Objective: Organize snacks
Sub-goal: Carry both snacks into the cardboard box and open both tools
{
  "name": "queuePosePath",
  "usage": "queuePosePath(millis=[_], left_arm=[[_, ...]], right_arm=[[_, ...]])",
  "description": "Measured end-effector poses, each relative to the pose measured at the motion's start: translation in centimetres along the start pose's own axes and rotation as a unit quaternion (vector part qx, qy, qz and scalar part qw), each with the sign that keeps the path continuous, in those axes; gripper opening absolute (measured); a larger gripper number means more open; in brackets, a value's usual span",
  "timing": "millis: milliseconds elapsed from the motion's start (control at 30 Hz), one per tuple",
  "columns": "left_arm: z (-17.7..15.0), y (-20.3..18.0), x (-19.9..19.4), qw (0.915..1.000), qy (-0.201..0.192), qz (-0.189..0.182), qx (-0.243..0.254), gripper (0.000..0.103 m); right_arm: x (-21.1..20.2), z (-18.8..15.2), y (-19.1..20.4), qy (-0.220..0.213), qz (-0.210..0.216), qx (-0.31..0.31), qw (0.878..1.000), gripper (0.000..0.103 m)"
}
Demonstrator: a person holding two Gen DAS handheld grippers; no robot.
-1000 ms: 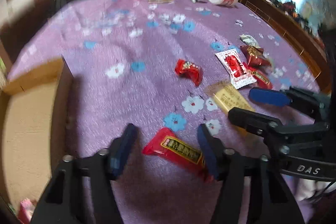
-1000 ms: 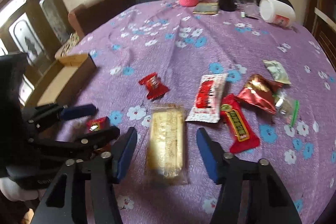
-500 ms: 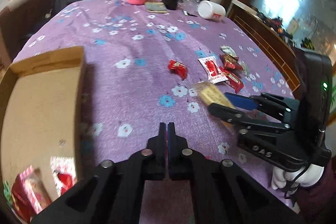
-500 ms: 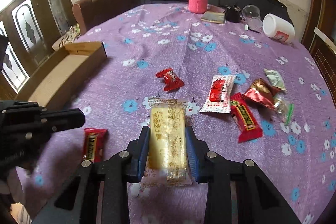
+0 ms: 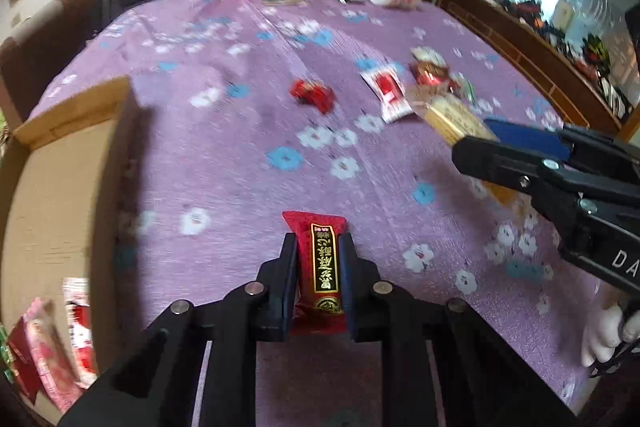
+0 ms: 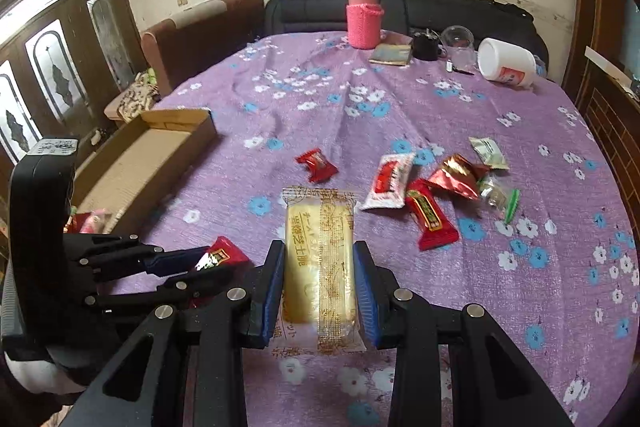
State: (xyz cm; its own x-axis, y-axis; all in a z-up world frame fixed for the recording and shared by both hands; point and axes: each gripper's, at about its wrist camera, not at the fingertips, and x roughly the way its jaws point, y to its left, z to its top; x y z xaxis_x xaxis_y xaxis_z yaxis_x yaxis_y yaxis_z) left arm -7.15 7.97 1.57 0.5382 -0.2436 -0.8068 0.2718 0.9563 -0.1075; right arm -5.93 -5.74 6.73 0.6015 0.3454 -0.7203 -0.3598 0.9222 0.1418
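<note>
My left gripper (image 5: 318, 243) is shut on a red snack bar (image 5: 322, 267) with gold lettering, held above the purple flowered tablecloth (image 5: 240, 131). My right gripper (image 6: 320, 251) is shut on a yellow biscuit packet (image 6: 320, 259), lifted off the table; it also shows in the left wrist view (image 5: 452, 115). A cardboard box (image 5: 60, 187) stands at the left with several snacks (image 5: 48, 347) inside its near end. Loose snacks lie on the cloth: a red candy (image 6: 316, 165), a white and red packet (image 6: 388, 181), a red bar (image 6: 430, 215), a dark red foil packet (image 6: 456, 177).
At the far edge stand a pink-sleeved bottle (image 6: 363, 17), a small book (image 6: 391, 55), a black cup (image 6: 425, 46), a clear glass (image 6: 458, 41) and a white jar on its side (image 6: 506, 63). A sofa (image 6: 400, 11) lies behind the table. Wooden furniture (image 5: 540, 47) runs along the right.
Both grippers have risen with their snacks. The left one, seen shut half a second ago, now shows the red bar between its fingers and has swung toward the box. The right one lifted the biscuit packet.
</note>
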Motion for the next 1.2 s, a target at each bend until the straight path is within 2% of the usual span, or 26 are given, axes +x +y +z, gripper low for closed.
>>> queuePosePath(millis=[67,133,267,400,533,667,733,767,800,933,967,1000,1033,1100,1133,1200], left_arm=[[0.2,1.5,-1.6,0.9991,-0.011,-0.025,-0.031,0.018],[0.6,3.5,-3.6,0.9978,-0.029,-0.029,-0.052,0.019],[1.4,9.0,-6.9,0.9932,-0.060,0.003,-0.099,0.019],[1.3,16.3,-7.8,0.9839,-0.059,0.047,-0.162,0.019],[0.3,20.9,-7.0,0.9767,-0.045,0.078,-0.195,0.019],[-0.8,23.4,-6.7,0.9719,-0.040,0.077,-0.219,0.019],[-1.4,24.2,-6.9,0.9697,-0.045,0.070,-0.229,0.025],[-1.6,24.4,-7.1,0.9685,-0.050,0.060,-0.236,0.035],[-1.9,24.6,-7.5,0.9673,-0.056,0.050,-0.242,0.042],[-2.1,24.0,-9.3,0.9649,-0.090,0.028,-0.245,0.053],[-1.9,23.6,-9.7,0.9650,-0.099,0.023,-0.242,0.058],[-1.7,22.9,-10.2,0.9657,-0.110,0.018,-0.235,0.062],[-1.4,22.0,-10.9,0.9672,-0.121,0.014,-0.223,0.064],[-0.5,20.1,-11.6,0.9704,-0.137,-0.001,-0.199,0.070],[0.0,19.0,-11.7,0.9717,-0.140,-0.012,-0.190,0.070],[1.2,16.6,-11.4,0.9750,-0.138,-0.040,-0.170,0.070]], right_arm=[[0.0,0.6,0.8,-0.003,0.013,-0.003,1.000,0.036],[0.2,1.5,2.0,-0.004,0.031,-0.006,0.999,0.036],[1.4,3.8,6.0,0.000,0.095,-0.015,0.995,0.036],[3.9,5.4,10.9,0.019,0.144,-0.031,0.989,0.037],[7.3,6.1,15.8,0.047,0.163,-0.050,0.984,0.037],[10.7,6.0,18.9,0.076,0.158,-0.066,0.982,0.037],[11.9,5.8,19.9,0.085,0.156,-0.073,0.981,0.038],[12.3,5.7,20.2,0.085,0.155,-0.075,0.981,0.038],[12.5,5.8,20.1,0.083,0.155,-0.073,0.982,0.039],[10.8,6.8,17.6,0.061,0.168,-0.037,0.983,0.039],[9.6,7.1,16.1,0.040,0.154,-0.031,0.987,0.041],[8.6,7.4,14.9,0.022,0.137,-0.031,0.990,0.050],[7.5,7.6,13.1,-0.001,0.107,-0.033,0.994,0.064],[5.5,7.6,9.3,-0.048,0.046,-0.032,0.997,0.079],[4.8,7.5,7.0,-0.059,0.017,-0.025,0.998,0.078],[4.3,7.1,2.1,-0.042,-0.024,0.015,0.999,0.078]])
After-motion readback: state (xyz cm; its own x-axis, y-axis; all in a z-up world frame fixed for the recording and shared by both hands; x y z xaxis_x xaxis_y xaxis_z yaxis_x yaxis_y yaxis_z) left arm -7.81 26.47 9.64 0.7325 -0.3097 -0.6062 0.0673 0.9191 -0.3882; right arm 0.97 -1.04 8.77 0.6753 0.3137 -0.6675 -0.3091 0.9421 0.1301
